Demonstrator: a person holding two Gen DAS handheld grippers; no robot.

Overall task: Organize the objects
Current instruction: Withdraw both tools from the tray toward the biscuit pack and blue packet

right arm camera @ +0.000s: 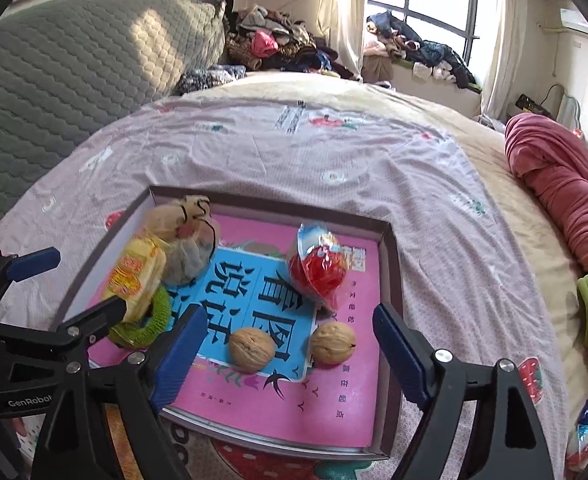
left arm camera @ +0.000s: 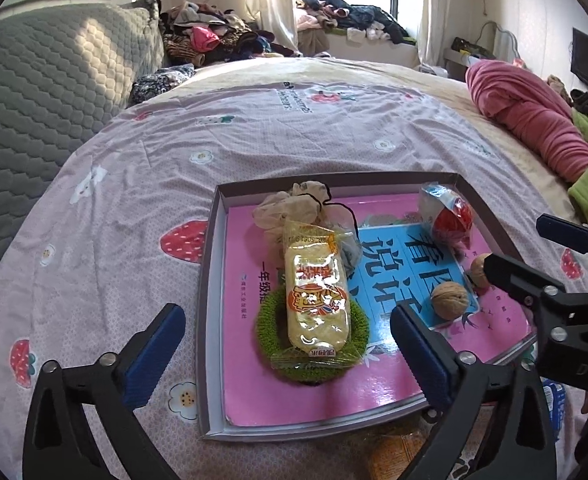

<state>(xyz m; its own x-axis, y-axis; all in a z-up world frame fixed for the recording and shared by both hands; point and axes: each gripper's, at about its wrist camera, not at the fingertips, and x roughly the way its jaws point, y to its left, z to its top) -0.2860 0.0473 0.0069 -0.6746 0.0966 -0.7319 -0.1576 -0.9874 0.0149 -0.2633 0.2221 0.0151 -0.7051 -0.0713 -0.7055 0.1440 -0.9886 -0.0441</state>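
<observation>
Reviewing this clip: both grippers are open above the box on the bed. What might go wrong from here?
The two walnuts lie loose on the slick book cover; a nudge to the box on the soft bedding may roll them. The yellow snack packet sits perched on the green ring and might slide off.

Blk grippers [left arm camera: 288, 330] (blue pads [left arm camera: 156, 354], silver screws)

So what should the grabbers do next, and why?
Probably lift the left gripper and right gripper away and reach for something outside the box. Both are open and hold nothing, while the yellow snack pack and both walnuts already lie inside it.
</observation>
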